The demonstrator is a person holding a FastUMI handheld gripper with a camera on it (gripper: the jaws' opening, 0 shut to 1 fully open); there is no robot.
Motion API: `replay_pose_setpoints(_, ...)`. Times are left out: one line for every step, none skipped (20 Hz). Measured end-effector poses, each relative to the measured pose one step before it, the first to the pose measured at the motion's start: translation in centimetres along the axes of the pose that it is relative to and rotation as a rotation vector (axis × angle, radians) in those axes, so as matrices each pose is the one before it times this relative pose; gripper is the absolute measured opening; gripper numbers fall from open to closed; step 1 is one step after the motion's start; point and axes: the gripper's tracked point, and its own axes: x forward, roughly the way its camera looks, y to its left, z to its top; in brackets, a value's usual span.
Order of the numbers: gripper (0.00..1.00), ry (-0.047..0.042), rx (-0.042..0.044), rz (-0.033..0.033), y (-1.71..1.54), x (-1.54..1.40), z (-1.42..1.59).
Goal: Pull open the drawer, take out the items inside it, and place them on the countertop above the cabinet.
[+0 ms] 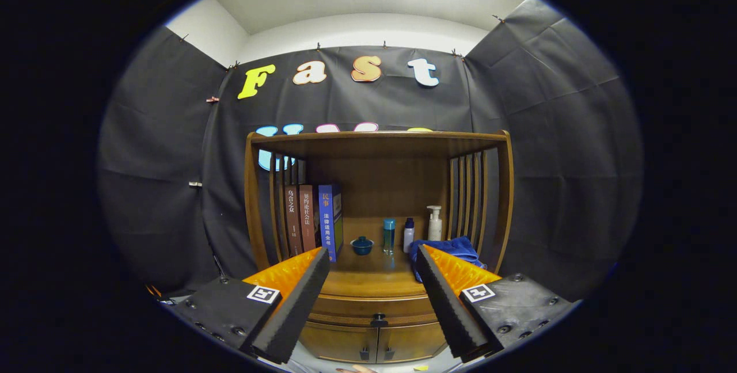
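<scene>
Your hand-held gripper (373, 261) hangs spread wide and holds nothing, well short of the cabinet (377, 327). The drawer (374, 307) sits shut, its knob (378, 320) between your fingers. Beyond them, on the table (374, 281), stand books (314, 223), a bowl (362, 244), bottles (389, 235) and a blue cloth (455, 246).

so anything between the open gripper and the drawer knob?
Nothing visible. The gripper is open, and the small dark knob on the shut wooden drawer sits between and just beyond the fingers, with clear space ahead.
</scene>
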Motion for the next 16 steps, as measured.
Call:
replay_pose_setpoints(0.99, 0.00172, -0.00133, 0.00025, 0.001, 0.014, 0.010)
replay_pose_setpoints(0.99, 0.00224, -0.00072, 0.00123, 0.016, -0.036, -0.060)
replay_pose_setpoints(0.99, 0.00111, -0.00083, 0.00076, 0.028, 0.026, -0.031)
replay_pose_setpoints(0.99, -0.00060, -0.00004, -0.00056, -0.085, -0.085, 0.010)
replay_pose_setpoints(0.99, -0.00272, 0.00170, 0.00053, -0.039, 0.087, 0.035)
replay_pose_setpoints(0.99, -0.00108, 0.00142, 0.00105, 0.074, -0.028, 0.044)
replay_pose_setpoints(0.99, 0.00086, -0.00012, -0.00118, -0.097, 0.015, -0.035)
replay_pose_setpoints(0.99, 0.00162, -0.00037, 0.00054, 0.068, -0.001, -0.095)
replay_pose_setpoints(0.99, 0.00129, -0.00163, -0.00187, -0.076, -0.016, -0.026)
replay_pose_setpoints(0.99, -0.00068, -0.00053, -0.00020, 0.064, -0.043, 0.029)
replay_pose_setpoints(0.99, -0.00030, -0.00043, -0.00002, 0.030, 0.018, 0.015)
replay_pose_setpoints(0.99, -0.00044, -0.00111, -0.00101, -0.085, -0.031, -0.005)
replay_pose_setpoints(0.99, -0.00113, 0.00033, 0.00027, -0.033, -0.026, 0.014)
replay_pose_setpoints(0.99, -0.00005, 0.00198, 0.00276, 0.066, 0.017, -0.039)
replay_pose_setpoints(0.99, 0.00079, 0.00134, 0.00114, 0.022, 0.099, -0.033)
replay_pose_setpoints(0.99, -0.00110, 0.00215, 0.00580, 0.173, -0.098, -0.022)
